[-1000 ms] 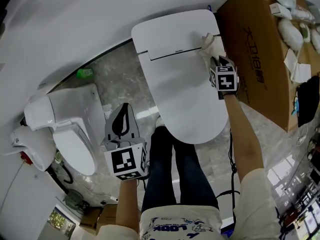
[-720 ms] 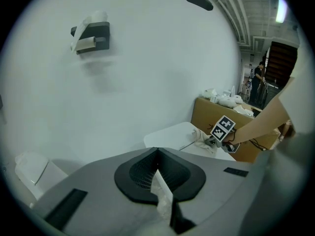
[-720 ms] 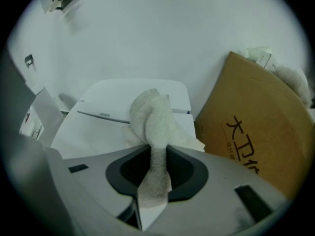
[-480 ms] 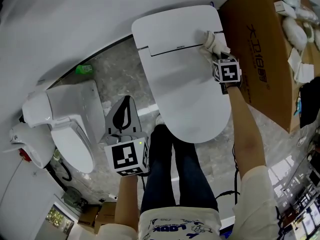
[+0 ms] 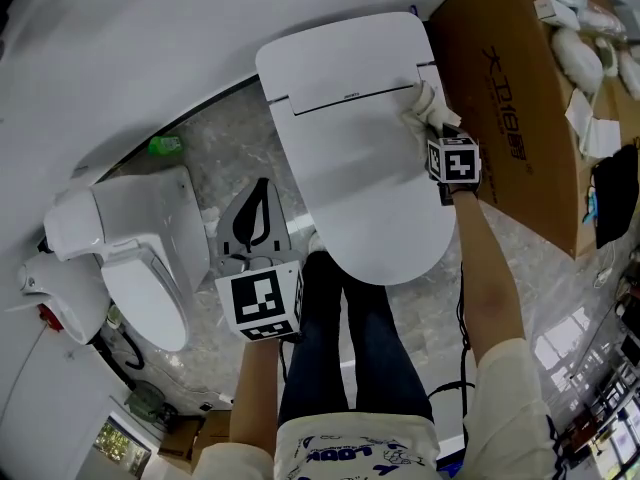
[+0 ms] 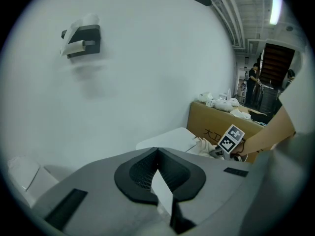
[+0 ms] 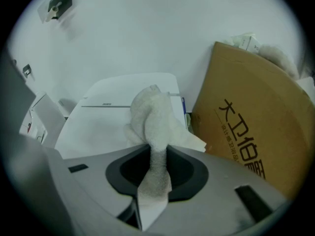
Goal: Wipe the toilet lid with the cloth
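Right gripper clenched on cloth, left gripper closed empty; packets in cardboard box

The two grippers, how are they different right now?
The right gripper pinches the white cloth on the toilet lid; the left gripper holds nothing. The right one reaches far forward; the left one sits near the person's legs. Both carry a marker cube.
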### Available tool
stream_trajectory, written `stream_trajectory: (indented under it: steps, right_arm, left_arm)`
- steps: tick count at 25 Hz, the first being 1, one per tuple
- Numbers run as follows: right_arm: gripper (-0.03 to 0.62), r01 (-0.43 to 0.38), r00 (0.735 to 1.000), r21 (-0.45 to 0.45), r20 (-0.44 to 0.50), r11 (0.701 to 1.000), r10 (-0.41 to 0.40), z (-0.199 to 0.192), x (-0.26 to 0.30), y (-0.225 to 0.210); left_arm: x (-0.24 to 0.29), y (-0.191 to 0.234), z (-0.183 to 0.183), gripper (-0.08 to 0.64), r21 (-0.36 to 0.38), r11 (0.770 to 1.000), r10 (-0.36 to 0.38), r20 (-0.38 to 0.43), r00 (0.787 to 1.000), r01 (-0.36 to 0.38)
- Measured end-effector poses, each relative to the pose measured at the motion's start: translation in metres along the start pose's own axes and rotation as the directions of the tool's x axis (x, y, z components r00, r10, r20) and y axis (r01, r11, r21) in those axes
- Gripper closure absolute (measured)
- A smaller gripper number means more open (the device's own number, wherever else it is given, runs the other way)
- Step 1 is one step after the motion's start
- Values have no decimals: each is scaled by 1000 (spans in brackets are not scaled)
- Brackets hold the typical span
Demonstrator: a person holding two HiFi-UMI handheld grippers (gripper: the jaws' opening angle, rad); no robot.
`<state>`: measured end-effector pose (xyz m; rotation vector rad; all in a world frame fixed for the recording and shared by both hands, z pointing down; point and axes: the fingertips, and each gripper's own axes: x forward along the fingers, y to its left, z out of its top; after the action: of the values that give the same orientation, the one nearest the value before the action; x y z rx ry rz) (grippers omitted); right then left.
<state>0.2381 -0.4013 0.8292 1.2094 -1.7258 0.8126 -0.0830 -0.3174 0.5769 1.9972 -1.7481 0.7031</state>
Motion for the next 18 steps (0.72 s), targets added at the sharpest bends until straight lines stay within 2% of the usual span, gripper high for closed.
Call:
stream_trajectory:
  steps: [10, 18]
  right_arm:
    - [506, 17, 1000, 96, -16, 995, -15, -73, -35, -1]
    - [506, 42, 999, 199, -24, 979, -38, -135, -62, 2]
  left_arm:
    - [4, -15, 6, 557, 3, 1000, -31, 5, 1000, 31]
    - [-2, -32, 5, 557, 4, 998, -62, 6, 998, 62]
